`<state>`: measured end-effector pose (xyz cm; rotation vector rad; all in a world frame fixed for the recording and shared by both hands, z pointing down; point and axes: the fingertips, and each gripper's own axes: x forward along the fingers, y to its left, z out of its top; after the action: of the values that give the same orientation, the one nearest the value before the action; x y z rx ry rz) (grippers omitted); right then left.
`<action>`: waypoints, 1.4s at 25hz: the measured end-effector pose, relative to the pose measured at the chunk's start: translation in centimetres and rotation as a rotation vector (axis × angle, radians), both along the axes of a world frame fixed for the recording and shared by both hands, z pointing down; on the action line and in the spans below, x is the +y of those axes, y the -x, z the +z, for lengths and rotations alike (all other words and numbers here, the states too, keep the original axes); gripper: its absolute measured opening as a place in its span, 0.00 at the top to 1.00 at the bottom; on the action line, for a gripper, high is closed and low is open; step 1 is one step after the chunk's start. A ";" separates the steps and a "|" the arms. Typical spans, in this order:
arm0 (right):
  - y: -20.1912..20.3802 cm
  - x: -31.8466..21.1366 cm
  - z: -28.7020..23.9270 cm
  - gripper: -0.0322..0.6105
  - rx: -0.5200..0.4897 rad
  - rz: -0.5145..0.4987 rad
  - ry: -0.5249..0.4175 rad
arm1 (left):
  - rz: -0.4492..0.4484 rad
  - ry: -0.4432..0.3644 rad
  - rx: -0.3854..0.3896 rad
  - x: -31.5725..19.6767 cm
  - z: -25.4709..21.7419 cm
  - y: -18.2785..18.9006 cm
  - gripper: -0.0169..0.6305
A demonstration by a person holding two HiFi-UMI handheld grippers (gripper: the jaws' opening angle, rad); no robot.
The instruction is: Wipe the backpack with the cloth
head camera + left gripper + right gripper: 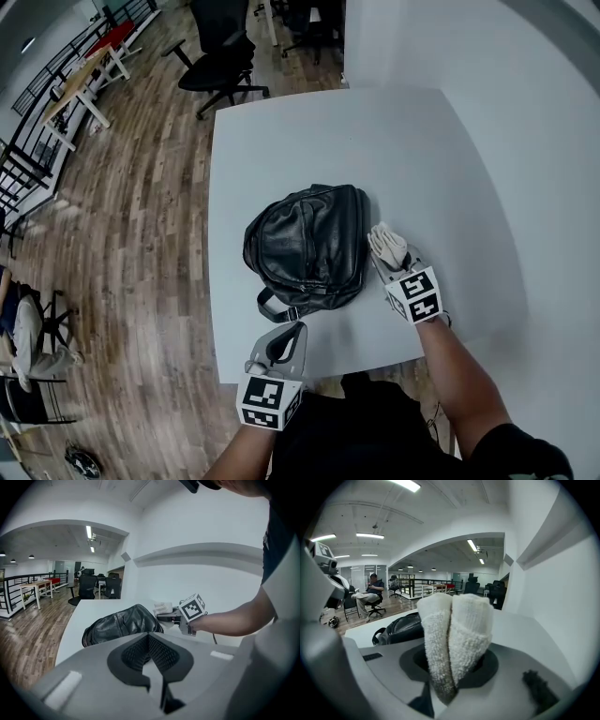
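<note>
The left gripper [280, 347] is held close to the body, jaws together with nothing between them. The right gripper [390, 262] is held further forward, jaws clamped on a cloth [383, 240].

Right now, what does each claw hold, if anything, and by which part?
The right claw grips the folded white cloth by its lower end; the rest sticks out past the jaws. The left claw is shut and holds nothing.
</note>
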<state>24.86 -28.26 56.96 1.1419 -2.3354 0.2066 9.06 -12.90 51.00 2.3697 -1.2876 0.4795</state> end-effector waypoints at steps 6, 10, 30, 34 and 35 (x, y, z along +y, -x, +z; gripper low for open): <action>0.4 1.2 -0.2 0.79 0.007 0.015 -0.006 | 0.022 -0.007 0.001 0.2 -0.1 0.8 0.96; 0.6 2.5 -0.4 0.79 0.013 0.030 -0.003 | 0.045 -0.013 0.003 0.5 -0.3 1.1 0.96; 2.1 8.9 -0.6 0.79 0.021 0.122 0.030 | 0.096 -0.005 0.009 3.0 0.0 4.4 0.96; 3.0 9.9 -1.0 0.79 0.019 0.131 0.028 | 0.098 -0.002 0.019 3.5 0.0 5.3 0.96; 3.3 10.1 -1.0 0.79 0.020 0.132 0.026 | 0.100 -0.005 0.019 3.6 0.0 5.6 0.96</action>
<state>21.61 -18.11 55.93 1.2803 -2.2359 0.2707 3.49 -9.27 50.97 2.4453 -1.1680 0.4820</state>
